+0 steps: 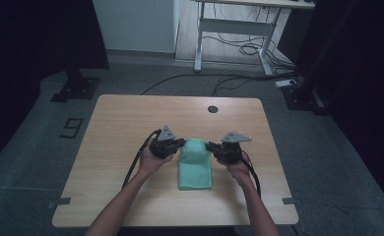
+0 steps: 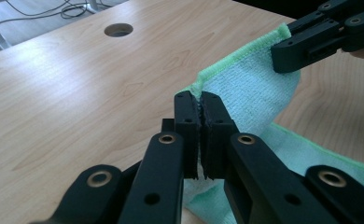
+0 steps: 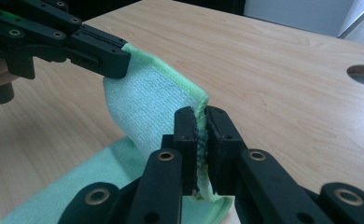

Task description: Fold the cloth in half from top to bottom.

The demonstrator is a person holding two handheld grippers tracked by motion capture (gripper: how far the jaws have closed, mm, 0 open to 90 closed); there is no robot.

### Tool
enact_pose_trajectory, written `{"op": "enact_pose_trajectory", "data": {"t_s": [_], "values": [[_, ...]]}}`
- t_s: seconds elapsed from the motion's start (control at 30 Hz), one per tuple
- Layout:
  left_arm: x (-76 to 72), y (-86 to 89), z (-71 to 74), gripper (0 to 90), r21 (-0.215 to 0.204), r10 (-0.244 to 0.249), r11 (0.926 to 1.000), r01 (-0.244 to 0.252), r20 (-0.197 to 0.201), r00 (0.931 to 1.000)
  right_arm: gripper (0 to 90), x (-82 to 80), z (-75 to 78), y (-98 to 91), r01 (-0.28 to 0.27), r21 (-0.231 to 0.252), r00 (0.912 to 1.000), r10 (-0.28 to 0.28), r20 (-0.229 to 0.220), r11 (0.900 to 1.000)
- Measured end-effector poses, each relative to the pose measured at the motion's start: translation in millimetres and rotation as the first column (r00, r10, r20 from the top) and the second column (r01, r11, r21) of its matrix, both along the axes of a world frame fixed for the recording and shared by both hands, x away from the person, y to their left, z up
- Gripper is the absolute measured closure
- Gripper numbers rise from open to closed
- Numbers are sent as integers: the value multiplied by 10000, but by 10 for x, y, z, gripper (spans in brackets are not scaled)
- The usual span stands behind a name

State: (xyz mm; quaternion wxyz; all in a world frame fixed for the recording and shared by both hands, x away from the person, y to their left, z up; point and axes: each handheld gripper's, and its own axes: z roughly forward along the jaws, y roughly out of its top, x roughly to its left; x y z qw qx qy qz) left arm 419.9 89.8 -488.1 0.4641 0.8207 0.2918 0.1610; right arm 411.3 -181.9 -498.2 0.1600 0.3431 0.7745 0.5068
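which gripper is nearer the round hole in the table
Right. The hole lies at the table's far edge, right of centre; the right hand-held gripper pinches the cloth almost straight below it, while the left hand-held gripper is farther left.

The cloth (image 1: 195, 169) lies mid-table (image 1: 121, 128), between left gripper (image 1: 179, 143) and right gripper (image 1: 210, 147).

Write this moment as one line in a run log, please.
left gripper: shut on green cloth corner | right gripper: shut on other corner | far edge lifted off table, rest lying flat
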Motion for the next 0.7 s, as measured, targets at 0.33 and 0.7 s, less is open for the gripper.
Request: {"op": "enact_pose_trajectory", "data": {"t_s": [0.33, 0.7], "values": [[-98, 16, -30, 866, -90, -44, 10000, 42, -248, 9997, 829, -78, -28, -28, -91, 163, 9998, 94, -194, 9998], [-334, 61, -65, 863, -115, -313, 9995, 308, -461, 9984, 830, -296, -83, -39, -562, 234, 9975, 571, -407, 9981]]}}
